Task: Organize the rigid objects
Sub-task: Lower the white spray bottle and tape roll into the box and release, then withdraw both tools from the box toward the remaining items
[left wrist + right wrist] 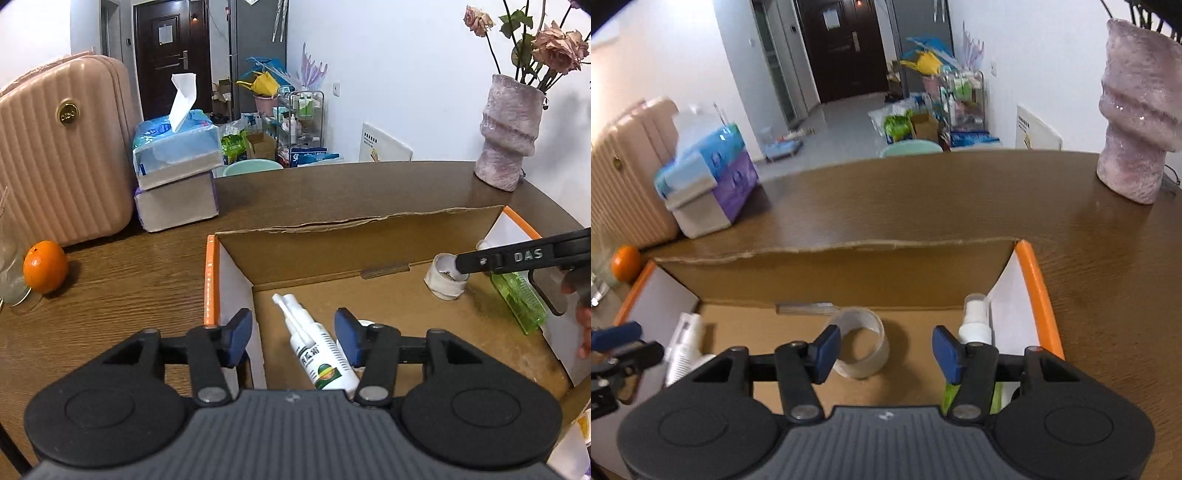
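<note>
Left gripper (291, 341) nearest the lens, blue pads spread, nothing pinched; it hangs over the near-left corner of the box (354, 221). White bottle (317, 350) lies flat on the box floor just below and between the pads, nozzle toward the far wall, no pad touching it as far as can be seen.

Box: open-topped cardboard, orange-edged side flaps, on the table (110, 288). Contents, left to right: white bottle at the left; tape roll (445, 278) mid-right near the back wall; green bottle (519, 302) against the right wall.

Right gripper (884, 349) also spread and empty. In the right wrist view the tape roll sits beyond its left pad and the green bottle's white spray head stands just past its right pad; neither is clamped.

Step, as I judge it: both bottles look freshly let go inside the box, so this reads as release after placing. Next move likely calls for lifting both grippers straight clear of the walls without nudging the bottles, then seeking anything still loose.

Outside the box: orange (45, 266) at far left, tissue packs (177, 173) behind, vase (509, 136) far right – none look like obvious next pickups, though I cannot be sure
</note>
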Available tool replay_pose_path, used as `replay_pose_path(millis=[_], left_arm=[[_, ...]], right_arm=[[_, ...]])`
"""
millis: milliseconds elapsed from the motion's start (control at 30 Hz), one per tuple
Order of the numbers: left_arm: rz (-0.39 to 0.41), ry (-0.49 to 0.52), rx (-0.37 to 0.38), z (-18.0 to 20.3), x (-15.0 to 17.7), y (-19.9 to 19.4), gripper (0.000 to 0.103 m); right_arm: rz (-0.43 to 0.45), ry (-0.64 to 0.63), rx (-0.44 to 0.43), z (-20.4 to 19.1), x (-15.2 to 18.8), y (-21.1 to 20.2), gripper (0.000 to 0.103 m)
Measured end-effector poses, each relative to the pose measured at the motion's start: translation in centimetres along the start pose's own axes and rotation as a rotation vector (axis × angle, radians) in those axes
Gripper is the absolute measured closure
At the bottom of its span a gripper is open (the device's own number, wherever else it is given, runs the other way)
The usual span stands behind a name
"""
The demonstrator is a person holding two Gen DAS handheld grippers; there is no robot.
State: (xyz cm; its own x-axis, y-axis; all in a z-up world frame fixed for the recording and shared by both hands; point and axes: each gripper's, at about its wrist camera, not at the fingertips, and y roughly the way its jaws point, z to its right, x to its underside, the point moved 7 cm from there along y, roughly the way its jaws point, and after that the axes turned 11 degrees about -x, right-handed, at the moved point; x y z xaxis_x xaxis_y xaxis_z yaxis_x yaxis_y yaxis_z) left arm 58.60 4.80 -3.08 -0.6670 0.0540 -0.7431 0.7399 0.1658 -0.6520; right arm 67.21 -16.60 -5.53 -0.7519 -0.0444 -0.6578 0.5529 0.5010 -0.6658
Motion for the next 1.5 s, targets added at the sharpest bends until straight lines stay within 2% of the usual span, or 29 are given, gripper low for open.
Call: replay_pose_path(millis=[133,267,333,400,467,600,733,833,933,1033,1200,1300,1367,1500], left_arm=[[0.005,-0.009,-0.007,-0.1,-0.4,-1.3,0.042],[0.041,0.003,-0.038,-0.2,-1.4,-4.5,0.033],[0.065,0.017,-0.068,-0.2,-2.1,-7.0,0.033],[0.107,0.002,-0.084,-0.5,-2.6,-10.0,0.026],[0.160,-0.007,-0.074,-0.4,-2.6,-13.3,0.020],[0.207,0.000,-0.068,0.6,-1.1,-17.9,0.019],[0.239,-0.032,-0.050,1.3,1.3,-21.0,0.018],[0.265,-0.056,-0.037,1.2,3.4,-23.0,0.015],[0.298,-0.062,-0.024,1.0,5.6,-24.9,0.010],[0.312,-0.054,-0.002,0.9,7.8,-26.1,0.007],[0.327,-0.074,0.017,0.0,10.7,-28.0,0.006],[0.341,-0.115,-0.017,-1.1,10.9,-28.7,0.005],[0.339,-0.153,-0.049,-1.9,10.6,-28.7,0.005],[0.335,-0.192,-0.075,-2.5,9.8,-28.5,0.005]], right_arm=[[0.030,-0.065,0.031,-1.4,-0.3,-2.0,0.049],[0.065,-0.108,0.012,-3.3,-0.9,-5.4,0.044],[0.087,-0.121,-0.001,-4.2,-0.5,-7.4,0.042],[0.108,-0.135,-0.008,-4.9,0.4,-9.6,0.042],[0.132,-0.155,-0.014,-5.5,1.8,-12.0,0.036],[0.158,-0.193,0.035,-6.4,5.0,-15.7,0.034],[0.217,-0.262,0.089,-7.9,8.3,-20.0,0.020],[0.256,-0.284,0.104,-9.7,10.8,-23.0,0.015],[0.308,-0.304,0.113,-12.3,14.1,-26.7,0.001],[0.333,-0.324,0.118,-14.8,17.5,-29.7,0.000],[0.252,-0.292,0.150,-16.7,20.5,-32.4,0.000],[0.230,-0.321,0.182,-17.8,20.7,-33.7,0.000],[0.219,-0.307,0.157,-18.2,20.3,-34.5,0.000],[0.206,-0.199,0.054,-17.2,18.2,-35.6,0.000]])
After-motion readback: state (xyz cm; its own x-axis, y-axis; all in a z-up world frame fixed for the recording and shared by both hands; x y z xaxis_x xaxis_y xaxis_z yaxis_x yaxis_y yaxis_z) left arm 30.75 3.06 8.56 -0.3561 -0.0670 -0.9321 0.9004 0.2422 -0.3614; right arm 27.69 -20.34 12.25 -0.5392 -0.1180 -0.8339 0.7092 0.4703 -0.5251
